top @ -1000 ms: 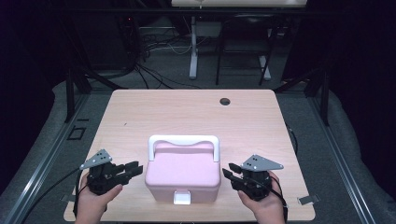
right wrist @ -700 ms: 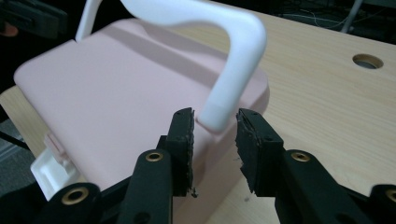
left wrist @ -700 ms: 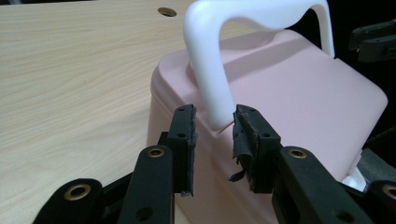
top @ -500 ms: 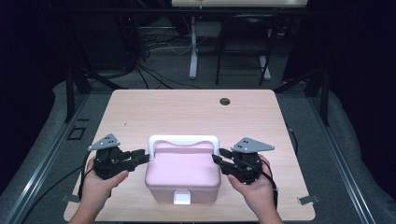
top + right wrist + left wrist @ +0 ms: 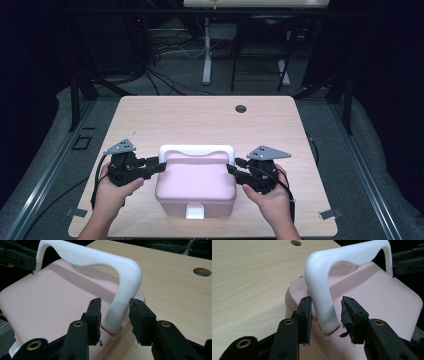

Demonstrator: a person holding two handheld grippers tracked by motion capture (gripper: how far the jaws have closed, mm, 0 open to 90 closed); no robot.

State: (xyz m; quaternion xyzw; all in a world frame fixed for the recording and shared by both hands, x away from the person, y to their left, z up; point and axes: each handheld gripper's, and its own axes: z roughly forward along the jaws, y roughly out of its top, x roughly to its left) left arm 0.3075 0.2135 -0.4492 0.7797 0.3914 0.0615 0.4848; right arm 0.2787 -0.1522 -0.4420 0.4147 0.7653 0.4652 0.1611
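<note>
High view has a pink box [image 5: 196,187] sitting at the near edge of the table [image 5: 200,117], its white handle [image 5: 196,149] standing upright over the lid and a white latch [image 5: 195,211] on its front. Left gripper [image 5: 159,167] and right gripper [image 5: 231,167] flank the box, one at each end of the handle. Left gripper view shows the handle's post [image 5: 324,307] between the jaws, with a gap on either side, so the pads are spread and not pinching; right gripper view shows the same at the other post [image 5: 117,312]. Both sets of jaws have just been opening, with the posts between them. My reading is that the handle is already raised and let go, while the latch looks closed and the lid is down, so opening the box remains.
</note>
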